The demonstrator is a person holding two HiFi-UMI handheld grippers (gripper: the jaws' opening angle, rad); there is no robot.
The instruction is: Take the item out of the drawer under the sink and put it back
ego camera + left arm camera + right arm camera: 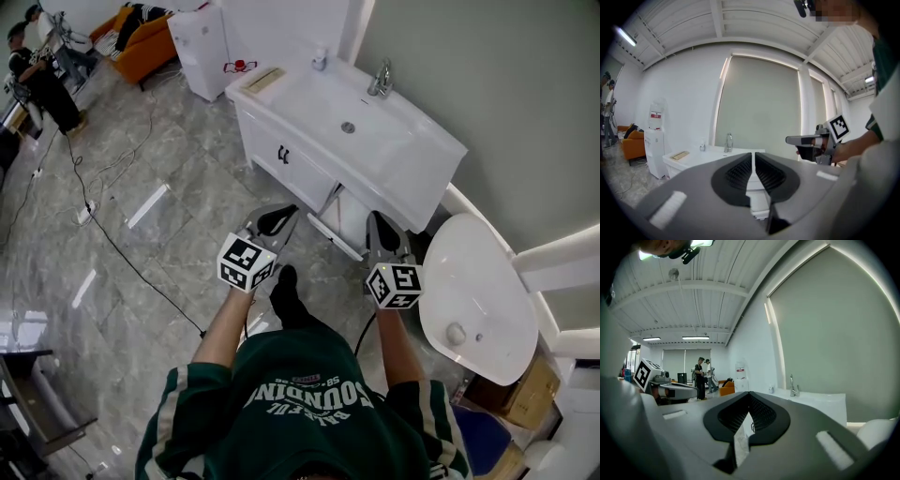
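Note:
A white vanity [309,173] with a sink and a faucet [380,79] stands ahead of me. Under its right part a white drawer [339,225] stands pulled out; I cannot see what is in it. My left gripper [284,216] is shut and empty, short of the vanity's front, left of the drawer. My right gripper [378,221] is shut and empty too, just at the drawer's right side. In the left gripper view the jaws [753,156] meet, pointing at the sink [712,153]. In the right gripper view the jaws [749,395] are closed, with the sink [820,401] to their right.
A white oval toilet lid [478,291] lies close on the right, with a cardboard box [530,394] behind it. A water dispenser [202,47] and an orange sofa [141,42] stand beyond the vanity. Cables [122,248] cross the marble floor. People [42,80] stand far left.

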